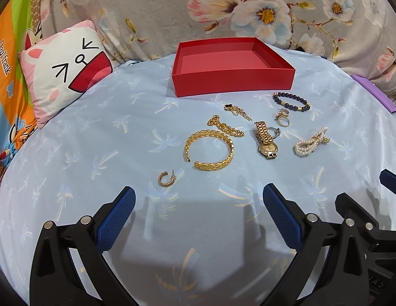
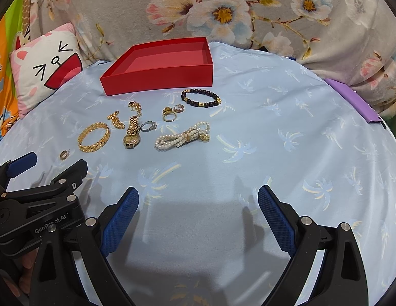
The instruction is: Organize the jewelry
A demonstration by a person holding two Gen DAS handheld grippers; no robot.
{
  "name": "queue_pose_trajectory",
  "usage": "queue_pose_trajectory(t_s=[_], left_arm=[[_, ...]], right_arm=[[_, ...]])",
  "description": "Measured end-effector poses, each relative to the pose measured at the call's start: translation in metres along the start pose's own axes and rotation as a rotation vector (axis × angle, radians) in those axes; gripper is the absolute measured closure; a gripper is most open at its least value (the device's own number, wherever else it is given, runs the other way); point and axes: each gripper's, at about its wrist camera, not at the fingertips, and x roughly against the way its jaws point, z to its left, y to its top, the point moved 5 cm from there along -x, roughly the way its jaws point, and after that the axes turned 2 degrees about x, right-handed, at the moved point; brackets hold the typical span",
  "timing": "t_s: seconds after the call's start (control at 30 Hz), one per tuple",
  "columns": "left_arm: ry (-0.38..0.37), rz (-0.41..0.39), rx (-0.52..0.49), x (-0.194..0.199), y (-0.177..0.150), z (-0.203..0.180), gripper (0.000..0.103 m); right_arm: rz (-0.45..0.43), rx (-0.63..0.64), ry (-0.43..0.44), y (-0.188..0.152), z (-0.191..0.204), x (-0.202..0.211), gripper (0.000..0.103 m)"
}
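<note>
An empty red box [image 1: 233, 81] [image 2: 159, 76] stands at the back of the light blue cloth. Jewelry lies in front of it: a gold cuff bangle [image 1: 208, 150] [image 2: 93, 137], a gold hoop earring [image 1: 167, 178] [image 2: 64, 155], a gold watch [image 1: 265, 140] [image 2: 131, 132], a gold chain [image 1: 224, 126] [image 2: 116, 119], a dark bead bracelet [image 1: 291, 101] [image 2: 201, 98], a pearl bracelet [image 1: 310, 144] [image 2: 182, 136], and rings [image 1: 282, 118] [image 2: 169, 114]. My left gripper [image 1: 199, 193] is open and empty, just short of the hoop earring. My right gripper [image 2: 198, 193] is open and empty, short of the pearls.
A cartoon cat pillow [image 1: 62, 71] [image 2: 42, 68] lies at the back left. A floral grey blanket [image 1: 223, 7] runs along the back. A purple object [image 2: 356, 102] sits at the cloth's right edge. The left gripper's body [image 2: 37, 199] is beside my right one.
</note>
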Motion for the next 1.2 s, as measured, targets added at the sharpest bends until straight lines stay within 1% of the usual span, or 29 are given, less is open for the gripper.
queue_pose_trajectory(t_s=[0.77,0.87,1.17,1.2], left_arm=[[-0.001,-0.001,-0.002,0.0001,0.0045,0.0029,0.006],[0.001,-0.004,-0.001,0.0002,-0.0001,0.0000,0.006],[0.001,-0.002,-0.003,0.0002,0.0048,0.0024,0.005],[0.001,-0.004,-0.002,0.0002,-0.0004,-0.0002,0.005]], right_arm=[[-0.001,0.000,0.000,-0.0002,0.0001,0.0006,0.010],[-0.001,0.000,0.000,0.0000,-0.0002,0.0005,0.010],[-0.001,0.001,-0.001,-0.0003,-0.0001,0.0004,0.010],[-0.001,0.000,-0.001,-0.0002,-0.0003,0.0003,0.010]])
